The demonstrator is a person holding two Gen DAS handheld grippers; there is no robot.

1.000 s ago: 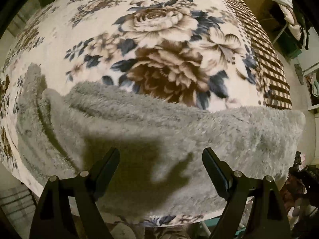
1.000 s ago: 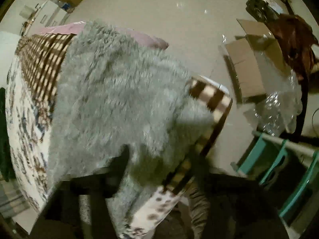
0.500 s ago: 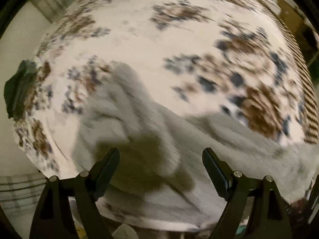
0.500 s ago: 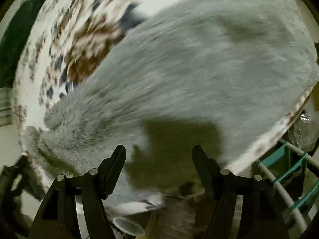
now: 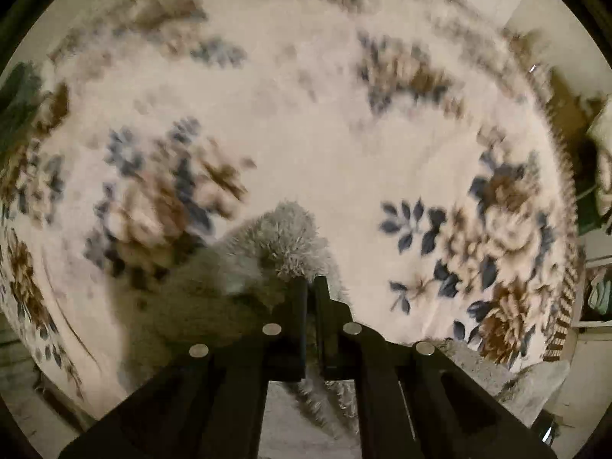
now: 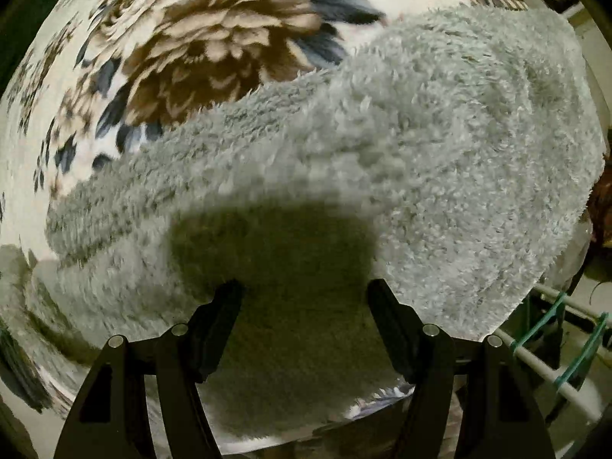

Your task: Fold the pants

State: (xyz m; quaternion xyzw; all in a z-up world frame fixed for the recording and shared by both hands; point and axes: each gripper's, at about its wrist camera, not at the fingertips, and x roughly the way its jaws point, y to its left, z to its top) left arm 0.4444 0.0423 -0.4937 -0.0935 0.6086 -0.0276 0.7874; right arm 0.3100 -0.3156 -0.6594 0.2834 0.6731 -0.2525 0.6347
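While the grey fleece pants lie spread across the floral blanket on the bed, one fluffy end of them is bunched up and pinched in my left hand-held gripper, whose jaws are clenched on the pile. My right hand-held gripper hangs released above the broad grey middle, jaws wide, touching nothing I can be sure of. Their long axis seems to run sideways across the right view, along the bed's near edge. I judge the left carries the fold, toward the far end.
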